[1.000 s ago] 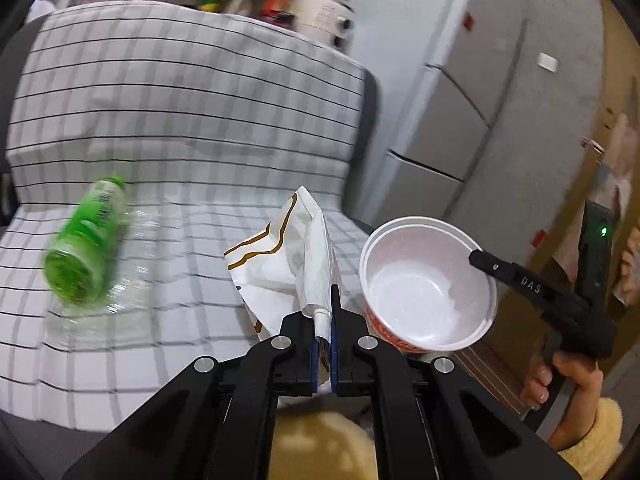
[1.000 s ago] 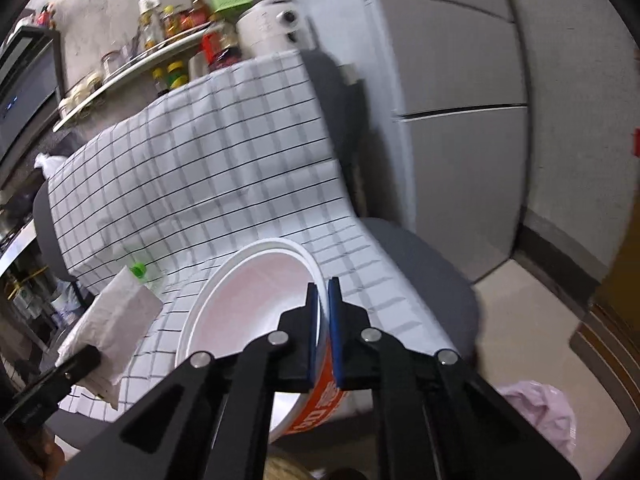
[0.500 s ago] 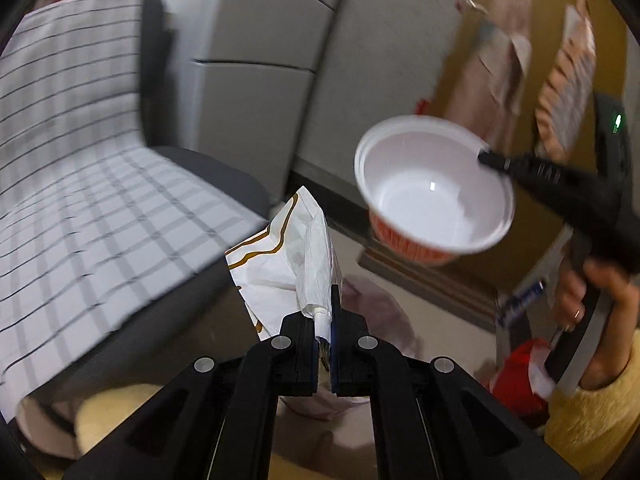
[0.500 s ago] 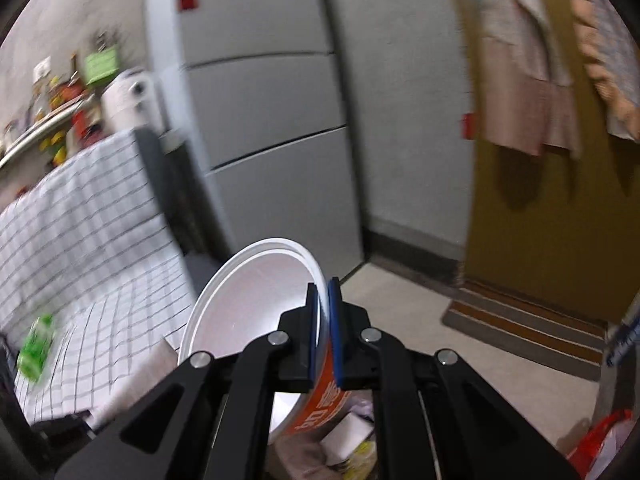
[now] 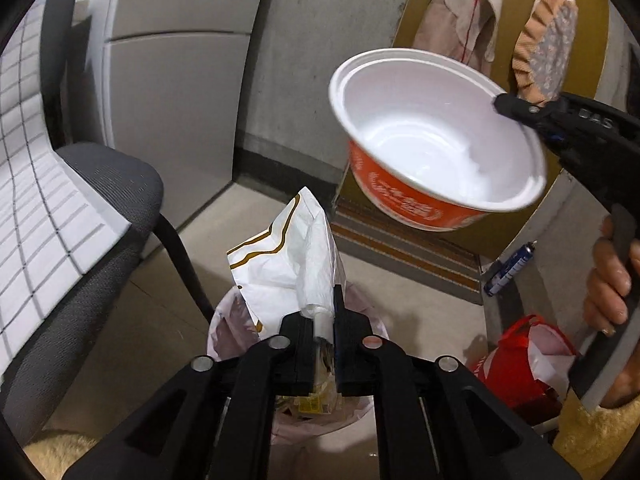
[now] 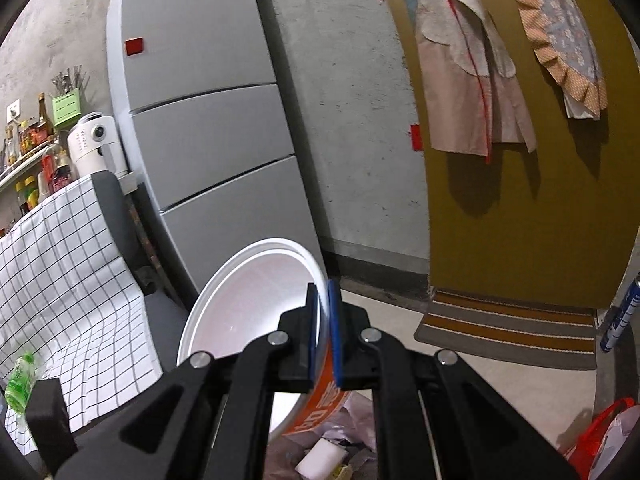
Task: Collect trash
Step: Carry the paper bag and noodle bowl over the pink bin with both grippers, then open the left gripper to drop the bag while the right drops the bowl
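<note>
My left gripper (image 5: 323, 320) is shut on a crumpled white paper bag (image 5: 286, 266) with brown lines, held over a trash bin lined with a pink bag (image 5: 226, 330). My right gripper (image 6: 322, 312) is shut on the rim of an empty white and orange noodle bowl (image 6: 244, 312), held in the air above the same bin (image 6: 352, 436); the bowl also shows in the left wrist view (image 5: 432, 140), up and to the right of the paper bag. A green plastic bottle (image 6: 20, 376) lies on the checked cloth (image 6: 68, 280).
A grey chair (image 5: 92, 200) with the checked cloth stands left of the bin. A grey fridge (image 6: 212, 140) is behind it. A red bag (image 5: 524, 356) sits on the floor at the right, a striped mat (image 6: 508, 328) lies by the yellow door (image 6: 520, 200).
Both grippers swung from the chair with the checked cloth toward the floor. The paper bag and the bowl now hang over the trash bin.
</note>
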{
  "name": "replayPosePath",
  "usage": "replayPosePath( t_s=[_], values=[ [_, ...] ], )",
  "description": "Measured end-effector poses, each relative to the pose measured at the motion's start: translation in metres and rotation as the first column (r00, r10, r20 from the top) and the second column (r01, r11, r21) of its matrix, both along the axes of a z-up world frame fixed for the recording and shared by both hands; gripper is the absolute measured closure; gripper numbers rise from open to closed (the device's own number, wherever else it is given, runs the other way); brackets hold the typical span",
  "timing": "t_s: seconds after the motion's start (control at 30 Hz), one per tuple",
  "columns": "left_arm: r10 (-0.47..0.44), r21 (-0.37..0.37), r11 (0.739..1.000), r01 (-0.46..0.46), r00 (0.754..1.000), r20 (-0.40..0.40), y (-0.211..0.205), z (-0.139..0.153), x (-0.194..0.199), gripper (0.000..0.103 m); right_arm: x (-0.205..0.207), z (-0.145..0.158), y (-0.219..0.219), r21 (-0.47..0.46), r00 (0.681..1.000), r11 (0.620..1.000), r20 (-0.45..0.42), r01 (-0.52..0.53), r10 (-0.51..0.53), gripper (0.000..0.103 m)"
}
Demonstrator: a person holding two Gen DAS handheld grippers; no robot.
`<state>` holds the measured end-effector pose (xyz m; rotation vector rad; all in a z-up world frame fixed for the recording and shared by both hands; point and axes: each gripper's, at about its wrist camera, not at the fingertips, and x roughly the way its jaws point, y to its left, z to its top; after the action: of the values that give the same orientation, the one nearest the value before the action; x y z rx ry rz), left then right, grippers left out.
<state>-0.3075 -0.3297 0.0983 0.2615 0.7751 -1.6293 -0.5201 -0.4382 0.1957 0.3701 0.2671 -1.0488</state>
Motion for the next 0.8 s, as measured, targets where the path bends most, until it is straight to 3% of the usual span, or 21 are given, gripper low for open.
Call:
replayPosePath(
  t_s=[0.03,0.1,0.13,0.33,0.47,0.67,0.73,0.8],
  values=[
    [0.001,0.005,1.000,-0.001,1.000,-0.012,-0.004,-0.003,0.001,0.085,-0.001,-0.002,-0.001,0.006,1.000,1.000,-0.002,0.002,-0.002,0.097],
    [0.001,0.024,1.000,-0.001,1.000,-0.023,-0.009,-0.007,0.003,0.066,-0.003,-0.008,-0.005,0.022,1.000,1.000,-0.006,0.007,-0.006,0.097],
    [0.000,0.032,1.000,0.001,1.000,-0.025,-0.010,-0.009,0.004,0.065,-0.003,-0.010,-0.006,0.028,1.000,1.000,-0.009,0.008,-0.008,0.097],
    [0.041,0.015,0.999,-0.041,0.999,0.000,0.007,0.001,0.015,0.064,0.003,-0.023,-0.006,0.062,0.999,0.998,-0.038,-0.003,0.005,0.097],
    [0.137,-0.012,0.990,-0.137,0.990,0.025,0.031,0.016,0.037,0.061,0.015,-0.038,-0.002,0.121,0.998,0.992,-0.059,-0.027,0.034,0.097],
    [0.287,-0.055,0.957,-0.284,0.957,0.035,0.081,0.038,0.078,0.059,0.040,-0.065,0.001,0.208,0.993,0.977,-0.092,-0.055,0.076,0.095],
    [0.317,-0.068,0.947,-0.315,0.948,0.027,0.092,0.043,0.086,0.059,0.046,-0.074,-0.005,0.241,0.992,0.970,-0.110,-0.033,0.061,0.078],
    [0.347,-0.083,0.935,-0.345,0.938,0.015,0.103,0.048,0.095,0.059,0.047,-0.074,-0.006,0.262,0.994,0.965,-0.102,-0.021,0.049,0.076]
  ],
)
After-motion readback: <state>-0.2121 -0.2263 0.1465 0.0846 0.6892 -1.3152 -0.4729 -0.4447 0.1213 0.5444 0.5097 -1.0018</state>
